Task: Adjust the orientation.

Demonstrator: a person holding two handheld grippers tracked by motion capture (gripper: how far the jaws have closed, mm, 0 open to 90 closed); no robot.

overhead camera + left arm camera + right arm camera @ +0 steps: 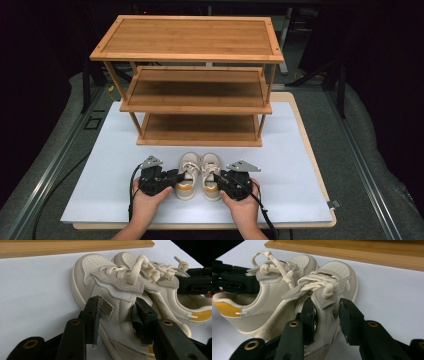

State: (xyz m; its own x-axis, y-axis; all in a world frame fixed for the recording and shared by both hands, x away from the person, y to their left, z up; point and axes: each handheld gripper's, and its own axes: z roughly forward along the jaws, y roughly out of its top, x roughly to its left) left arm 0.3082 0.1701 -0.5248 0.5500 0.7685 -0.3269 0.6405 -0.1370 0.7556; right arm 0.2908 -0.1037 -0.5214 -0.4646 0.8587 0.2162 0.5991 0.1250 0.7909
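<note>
Dark lab — rail-framed table (300,200)

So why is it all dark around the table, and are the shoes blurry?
High view: light falls on the white table and the bamboo shoe rack, while the room around stays black. Left gripper view: the left shoe is sharp, its near tool slightly soft. Right gripper view: the right shoe is sharp too.

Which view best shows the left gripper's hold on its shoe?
The left gripper view: its pads straddle the left shoe's side wall. The high view shows the gripper small beside it; the right gripper view shows its jaws at the collar.
</note>
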